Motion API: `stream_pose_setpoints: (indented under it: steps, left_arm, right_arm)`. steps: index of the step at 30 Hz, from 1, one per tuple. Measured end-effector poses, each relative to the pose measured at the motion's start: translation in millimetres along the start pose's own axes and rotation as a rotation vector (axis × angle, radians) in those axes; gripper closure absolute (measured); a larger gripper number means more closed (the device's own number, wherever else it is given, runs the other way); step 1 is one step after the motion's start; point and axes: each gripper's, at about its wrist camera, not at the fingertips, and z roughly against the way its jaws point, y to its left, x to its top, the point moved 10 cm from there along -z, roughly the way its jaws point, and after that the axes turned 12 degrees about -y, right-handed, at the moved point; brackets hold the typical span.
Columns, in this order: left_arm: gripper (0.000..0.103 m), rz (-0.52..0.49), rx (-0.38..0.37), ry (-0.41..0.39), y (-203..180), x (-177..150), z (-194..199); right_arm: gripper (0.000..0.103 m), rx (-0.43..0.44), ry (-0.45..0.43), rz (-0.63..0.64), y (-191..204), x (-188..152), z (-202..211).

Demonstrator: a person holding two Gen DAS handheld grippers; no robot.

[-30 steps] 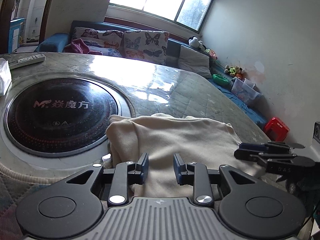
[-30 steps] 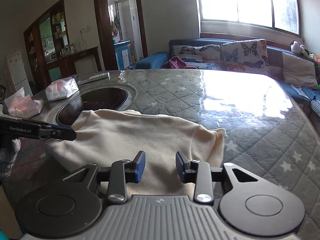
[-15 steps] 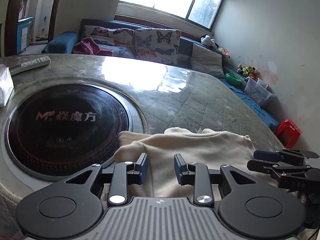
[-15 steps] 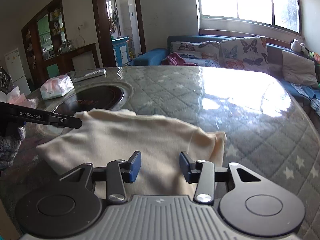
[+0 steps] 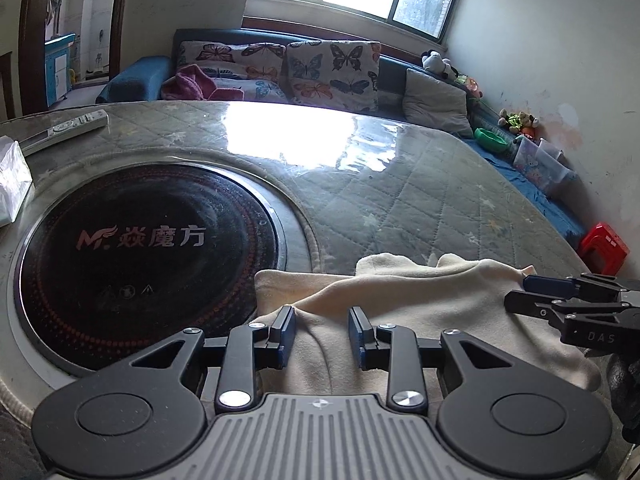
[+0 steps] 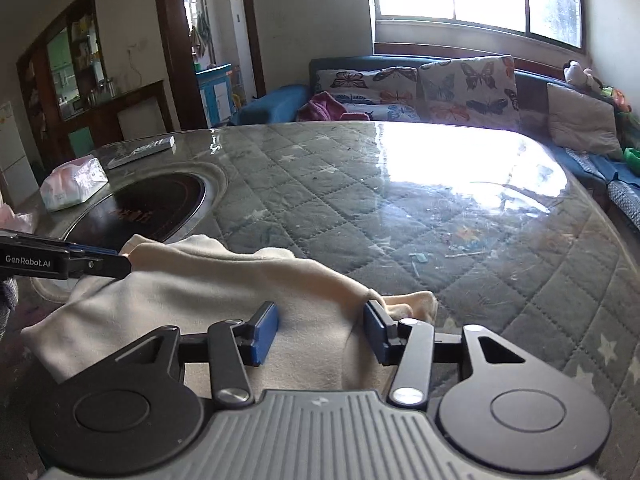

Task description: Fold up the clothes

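Garment (image 5: 420, 308) lies lengthwise between released left hand-held gripper (image 5: 322, 334) and right hand-held gripper (image 6: 322, 330).

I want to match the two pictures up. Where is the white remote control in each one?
Left wrist view: the remote control lies at the far left, on the table's edge, beyond the round black cooktop.
Right wrist view: the remote control sits left of middle, far behind the tissue pack.
Shared landmark: the butterfly cushions under the window.
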Motion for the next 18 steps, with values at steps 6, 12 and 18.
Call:
stream_pose_setpoints:
  steps: [6, 12, 18]
  left_arm:
    - [0.057, 0.002, 0.017, 0.004, 1, 0, -3]
    - [0.043, -0.005, 0.030, 0.006, 0, 0, -6]
    - [0.027, -0.012, 0.063, 0.019, 4, -2, -9]
  right_arm:
    - [0.039, -0.003, -0.028, 0.010, 7, 15, -4]
    - [0.019, -0.017, -0.003, 0.036, 15, 11, -19]
    - [0.007, -0.030, 0.020, 0.056, 18, 7, -26]
